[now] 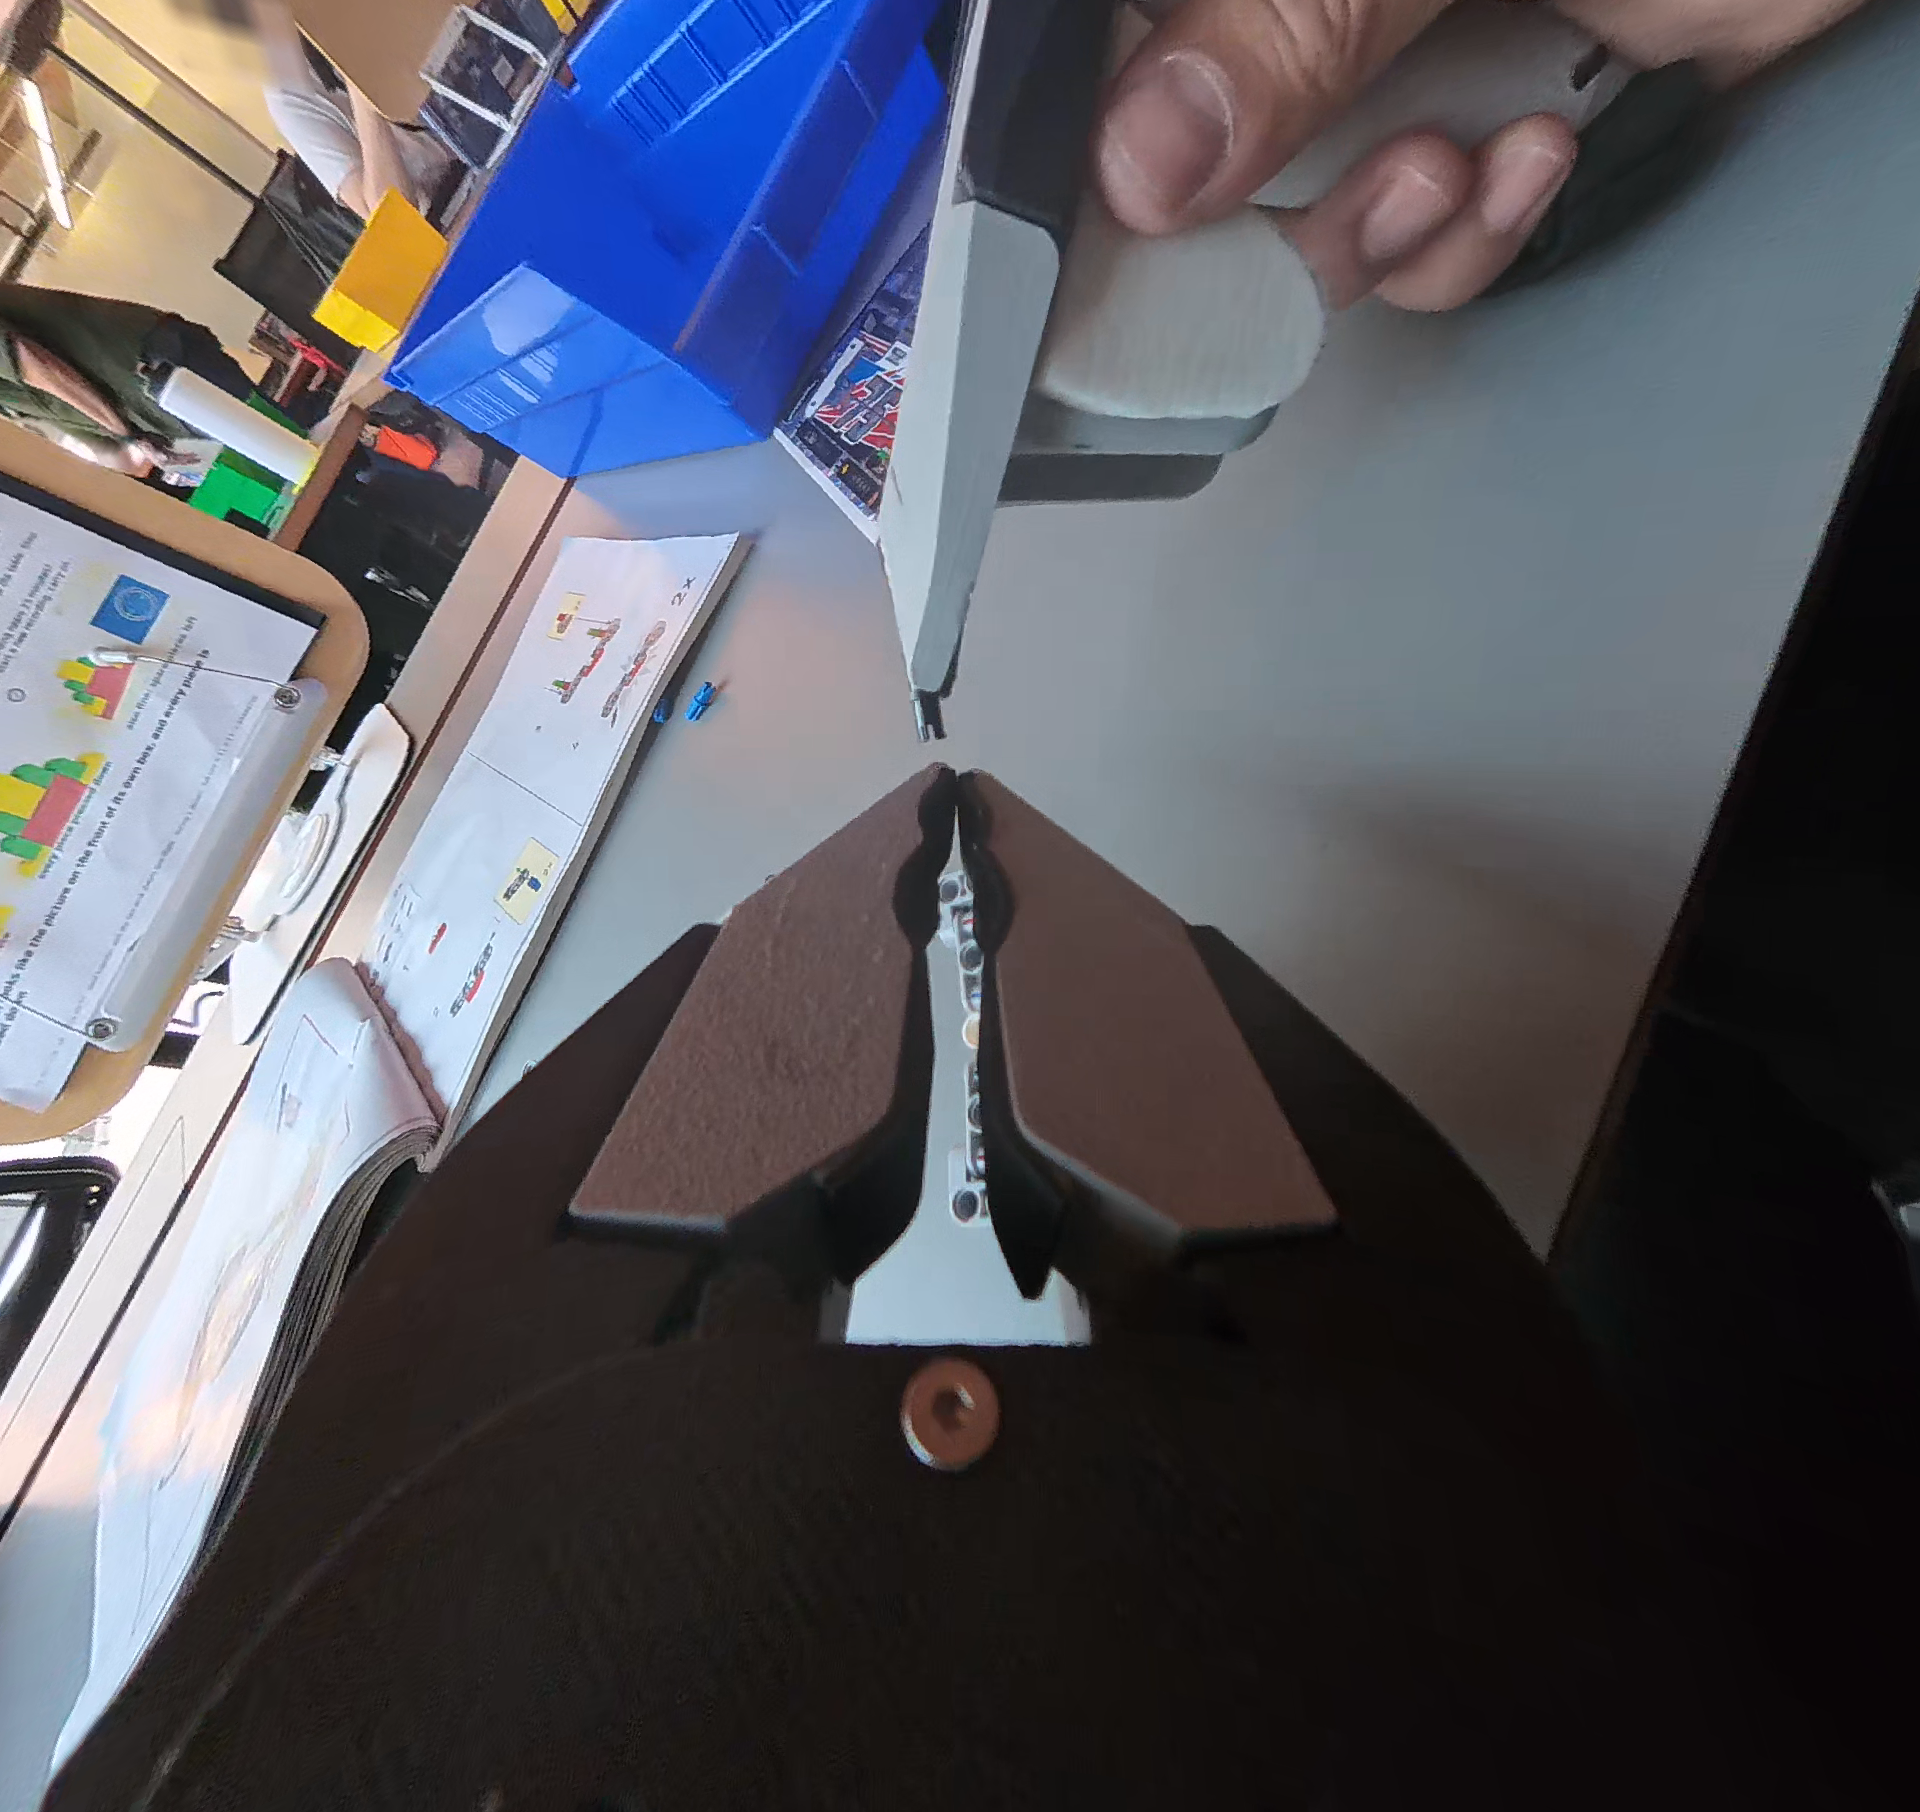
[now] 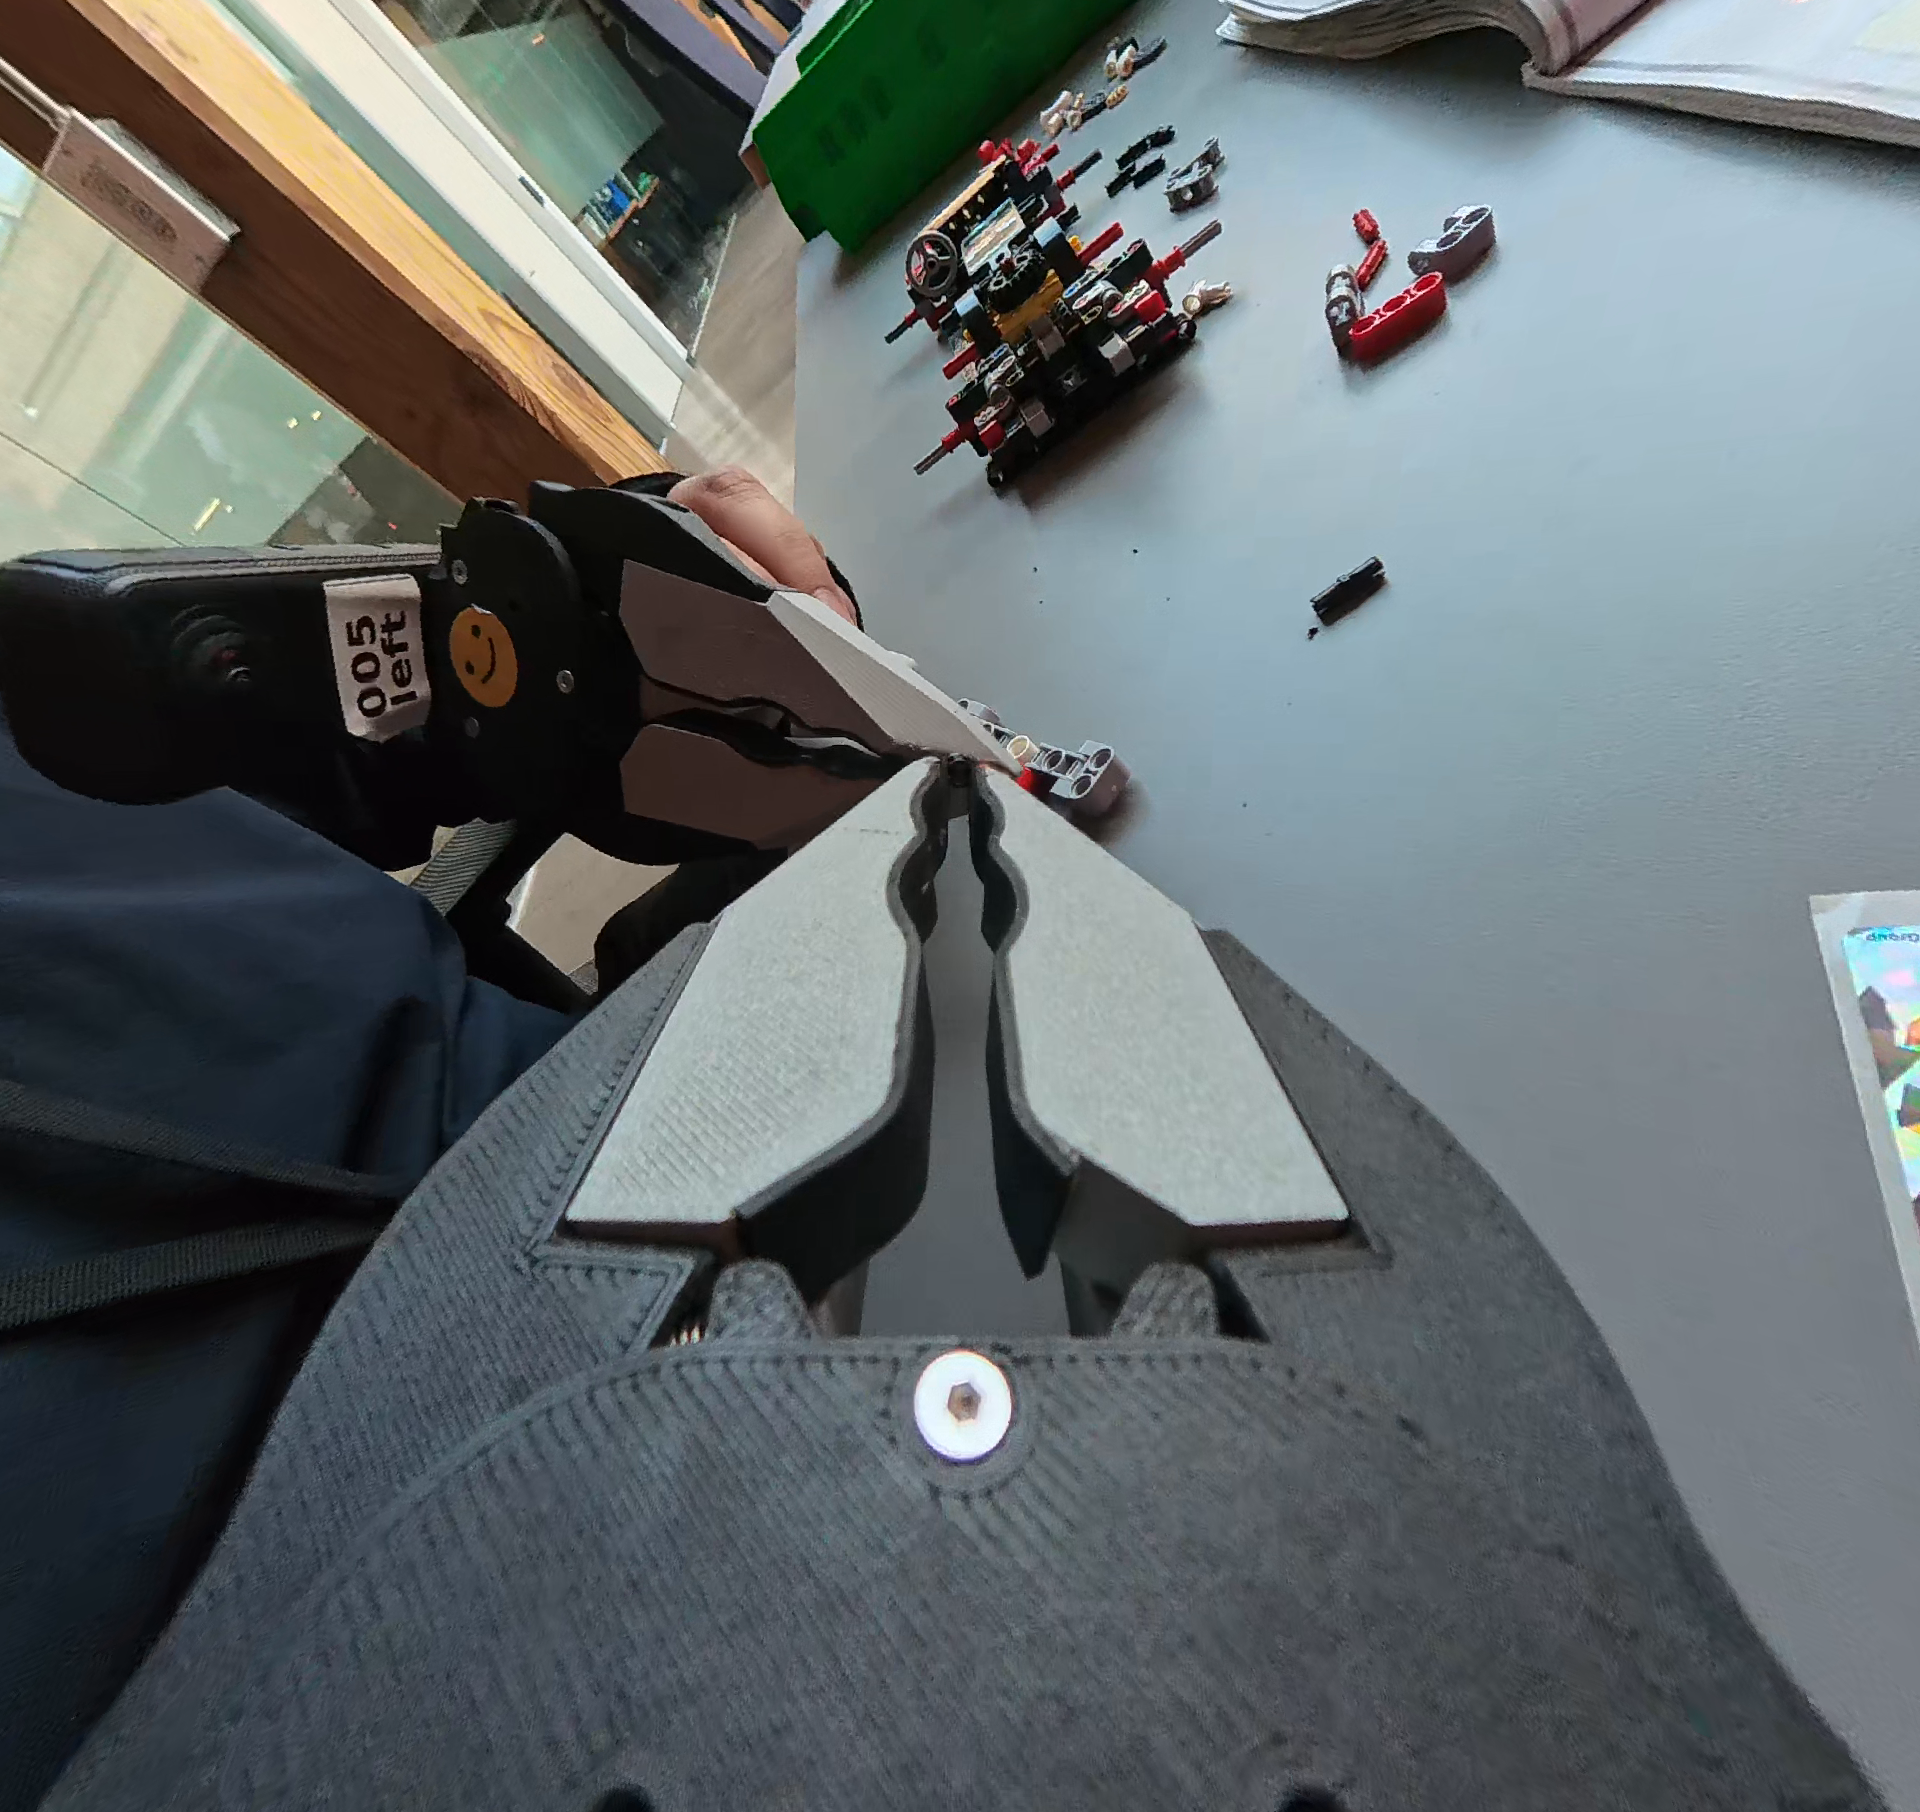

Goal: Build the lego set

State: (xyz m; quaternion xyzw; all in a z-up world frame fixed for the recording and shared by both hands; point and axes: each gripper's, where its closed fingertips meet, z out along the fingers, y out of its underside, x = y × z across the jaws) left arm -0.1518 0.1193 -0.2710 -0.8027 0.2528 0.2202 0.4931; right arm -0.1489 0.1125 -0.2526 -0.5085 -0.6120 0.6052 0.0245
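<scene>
Looking along the left gripper (image 1: 948, 775), I see its two brown fingers closed, with the tips meeting on nothing I can make out. Through the slit behind them shows a light grey plastic beam with round holes (image 1: 966, 931). It sits on the underside of the fingers, and I cannot tell whether they touch it. From the right wrist view the same beam pokes out past the left gripper's tip at three o'clock, low over the grey table (image 1: 1351, 723).

The right gripper (image 2: 954, 775), white-fingered and held in a hand (image 1: 1351, 100), is clamped on a small black plastic pin (image 1: 925, 718). The pin juts from its tips at twelve o'clock of my left fingertips, just apart from them and nearly in line.

In my judgement the pin is short and round enough to swivel, so an even squeeze and small, slow wrist corrections suit this. I would also watch both views together, since each one hides part of the beam.

In the left wrist view:
- A blue plastic bin (image 1: 675, 235) stands at eleven o'clock.
- An open paper instruction booklet (image 1: 582, 723) lies at nine, with two small blue pins (image 1: 698, 700) beside it.

In the right wrist view:
- A part-built black and red brick model (image 2: 1039, 328) sits at twelve o'clock.
- A loose black pin (image 2: 1348, 590) lies at two.
</scene>
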